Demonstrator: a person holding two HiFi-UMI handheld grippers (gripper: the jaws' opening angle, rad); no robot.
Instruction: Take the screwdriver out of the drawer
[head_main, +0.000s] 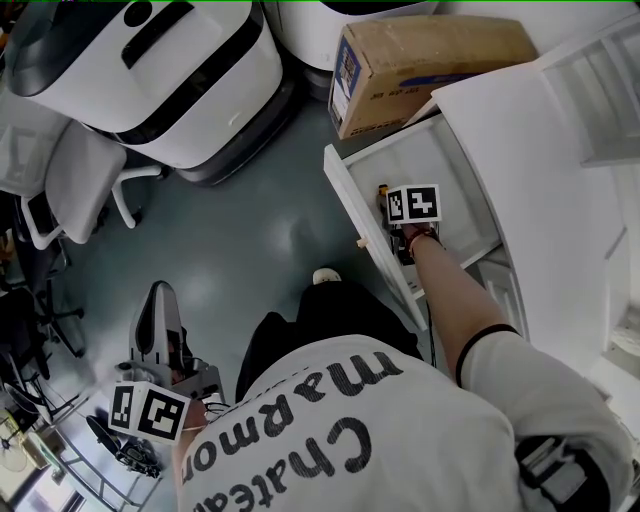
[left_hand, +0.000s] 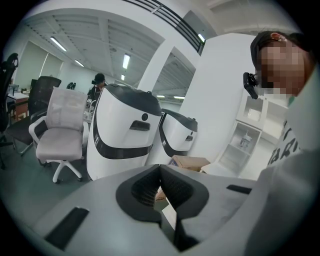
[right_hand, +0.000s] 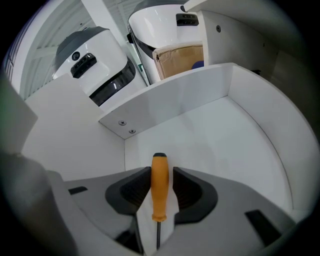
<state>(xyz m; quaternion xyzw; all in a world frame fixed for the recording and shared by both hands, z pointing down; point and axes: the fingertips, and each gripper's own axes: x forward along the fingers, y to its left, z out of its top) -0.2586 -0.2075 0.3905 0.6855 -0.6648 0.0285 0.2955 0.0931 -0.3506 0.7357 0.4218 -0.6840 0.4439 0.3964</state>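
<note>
An orange-handled screwdriver stands upright between the jaws of my right gripper, which is shut on its handle; the thin metal shaft points down toward the camera. Behind it lies the white inside of the open drawer. In the head view the right gripper reaches into that drawer, and its marker cube hides most of the tool. My left gripper hangs low at the person's left side, far from the drawer. Its pads meet at the tip with nothing held.
A cardboard box sits on the floor just beyond the drawer. Two large white machines and a white office chair stand to the left. The white cabinet top and shelves lie to the right.
</note>
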